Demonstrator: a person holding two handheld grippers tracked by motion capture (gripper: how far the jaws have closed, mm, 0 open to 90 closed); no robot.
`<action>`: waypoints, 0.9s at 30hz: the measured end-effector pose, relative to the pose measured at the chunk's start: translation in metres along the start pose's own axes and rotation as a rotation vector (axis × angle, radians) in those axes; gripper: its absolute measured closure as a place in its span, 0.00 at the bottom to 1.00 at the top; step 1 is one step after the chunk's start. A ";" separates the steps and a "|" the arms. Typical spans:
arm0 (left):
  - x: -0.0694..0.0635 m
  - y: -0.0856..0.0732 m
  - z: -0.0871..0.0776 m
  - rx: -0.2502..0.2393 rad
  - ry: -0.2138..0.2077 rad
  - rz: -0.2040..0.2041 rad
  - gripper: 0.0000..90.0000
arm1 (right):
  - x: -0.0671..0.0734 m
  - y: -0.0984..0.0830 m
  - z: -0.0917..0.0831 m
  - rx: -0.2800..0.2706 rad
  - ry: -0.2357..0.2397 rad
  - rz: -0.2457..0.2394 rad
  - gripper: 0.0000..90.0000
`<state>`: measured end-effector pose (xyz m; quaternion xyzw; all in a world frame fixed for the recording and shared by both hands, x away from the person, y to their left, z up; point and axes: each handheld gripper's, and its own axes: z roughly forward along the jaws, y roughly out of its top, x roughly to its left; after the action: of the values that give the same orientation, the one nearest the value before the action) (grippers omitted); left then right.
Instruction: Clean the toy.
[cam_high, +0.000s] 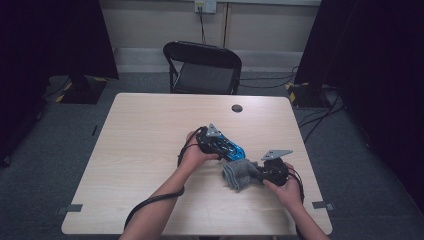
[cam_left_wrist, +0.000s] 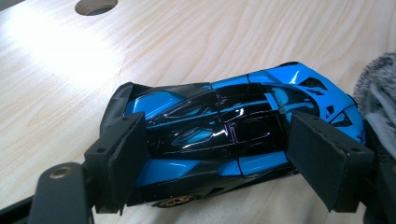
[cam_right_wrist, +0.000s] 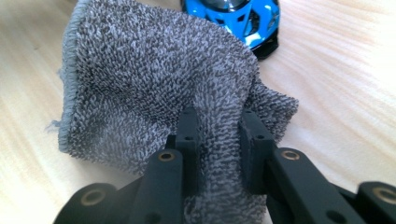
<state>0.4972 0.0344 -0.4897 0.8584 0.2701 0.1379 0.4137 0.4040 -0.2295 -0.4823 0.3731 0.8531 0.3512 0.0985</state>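
Blue and black toy car (cam_high: 226, 146) lies on the table (cam_high: 140, 150), right of its middle and nearer the person than the round hole (cam_high: 237, 108). In the high view its long axis runs diagonally, from upper left to lower right. The end at the lower right points at the cloth (cam_high: 240, 174); the other end sits under the left hand. The right gripper view shows that near end as a low wedge with dark vents, so it reads as the nose. Body is glossy hard plastic or metal, sleek and flat, with blue panels, a black roof and glazing, and a bronze-coloured wheel at the lower edge in the left gripper view.

Left gripper (cam_left_wrist: 215, 154) straddles the car across its width. One black pad (cam_left_wrist: 122, 158) is against one flank and the other against the opposite flank, so the car is clamped between them, resting on the table.

Cloth is grey terry, nubbly loop pile with a stitched hem along one edge, bunched into a soft lump. It sits just beside the car's nose, on the person's side; whether the two touch I cannot tell.

Right gripper (cam_right_wrist: 218, 140) has its jaws nearly together, pinching a fold of the cloth, and the pile bulges out around both pads. The rest of the cloth drapes past the jaws toward the car.

Table is pale wood-grain laminate, smooth. A black folding chair (cam_high: 202, 67) stands beyond the table's far edge.
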 end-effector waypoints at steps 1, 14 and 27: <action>0.000 0.000 0.000 0.000 0.000 0.000 0.23 | -0.001 0.001 0.000 0.002 -0.005 0.003 0.81; 0.000 -0.001 0.000 -0.009 0.001 0.000 0.23 | -0.022 0.008 0.001 0.029 -0.064 0.017 0.81; 0.000 -0.001 0.000 -0.010 0.001 -0.001 0.23 | -0.046 0.013 0.001 0.037 -0.126 0.063 0.81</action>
<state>0.4967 0.0348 -0.4906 0.8561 0.2698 0.1395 0.4180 0.4447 -0.2549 -0.4786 0.4230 0.8392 0.3143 0.1340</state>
